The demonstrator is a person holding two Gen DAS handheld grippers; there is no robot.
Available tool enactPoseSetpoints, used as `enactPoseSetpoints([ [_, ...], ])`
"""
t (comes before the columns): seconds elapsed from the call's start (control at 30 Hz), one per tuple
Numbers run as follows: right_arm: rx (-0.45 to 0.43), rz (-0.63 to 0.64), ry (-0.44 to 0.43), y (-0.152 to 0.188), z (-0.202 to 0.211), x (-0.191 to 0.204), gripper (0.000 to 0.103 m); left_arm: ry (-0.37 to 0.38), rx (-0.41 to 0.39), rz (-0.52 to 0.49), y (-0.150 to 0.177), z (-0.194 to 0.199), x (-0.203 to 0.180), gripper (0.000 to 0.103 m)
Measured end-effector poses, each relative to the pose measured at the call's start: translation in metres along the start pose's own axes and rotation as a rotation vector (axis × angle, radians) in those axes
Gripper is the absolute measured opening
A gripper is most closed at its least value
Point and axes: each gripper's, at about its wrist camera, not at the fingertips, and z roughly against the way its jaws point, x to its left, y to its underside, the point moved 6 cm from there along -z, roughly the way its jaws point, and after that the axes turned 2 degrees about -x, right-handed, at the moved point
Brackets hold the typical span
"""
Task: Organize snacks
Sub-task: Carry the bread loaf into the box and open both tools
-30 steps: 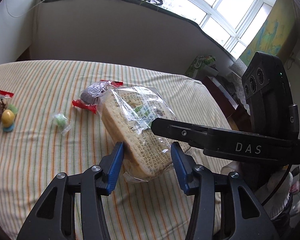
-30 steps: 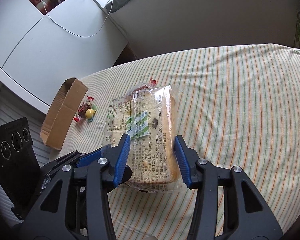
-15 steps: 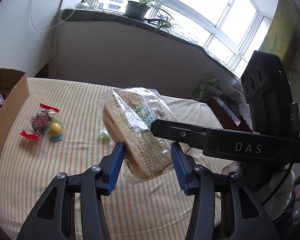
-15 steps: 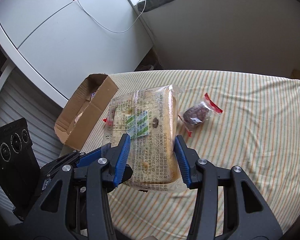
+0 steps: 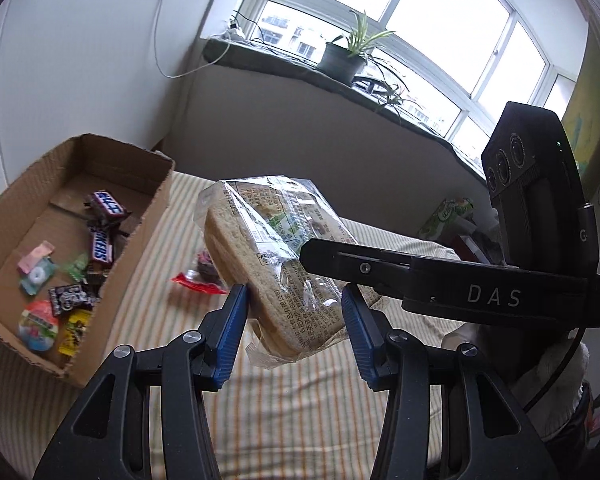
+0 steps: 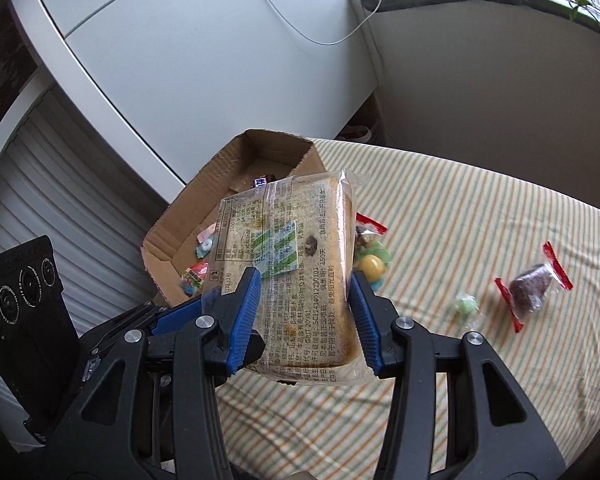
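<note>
- Above the striped bed point(image 6: 480, 216), both the left tool point(image 5: 294, 326) and right tool point(image 6: 304, 312) clench the wrapped bread point(image 6: 300, 264).
- Beside it: cardboard box point(image 5: 148, 216) of candy.
- Loose sweets: red-wrapped snack point(image 6: 532, 284), green candy point(image 6: 466, 304).

I am reading "DAS" in pale letters on the black bar of my right gripper point(image 5: 460, 292). "SNICKERS" is showing in part on a brown bar point(image 5: 102, 246) inside the cardboard box point(image 5: 148, 216). The bread bag point(image 6: 300, 268) is carrying Chinese print with "GB/T 20981", "SC12434012230201" and "150".
</note>
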Motion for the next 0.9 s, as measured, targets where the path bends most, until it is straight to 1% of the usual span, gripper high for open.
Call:
enactPoseSetpoints([
  [0.53,0.076,0.109,-0.057,-0.028,-0.087,0.092,0.048,-0.102,-0.062,0.103,-0.013,0.041,0.111,0.047],
  [0.73,0.1,0.127,-0.084,-0.034,-0.117,0.115,0.048,-0.146,-0.075,0.135,-0.015,0.05,0.144,0.047],
  [0.9,0.119,0.127,-0.094,-0.036,-0.139,0.124,0.048,-0.175,-0.076,0.147,-0.015,0.051,0.162,0.047],
])
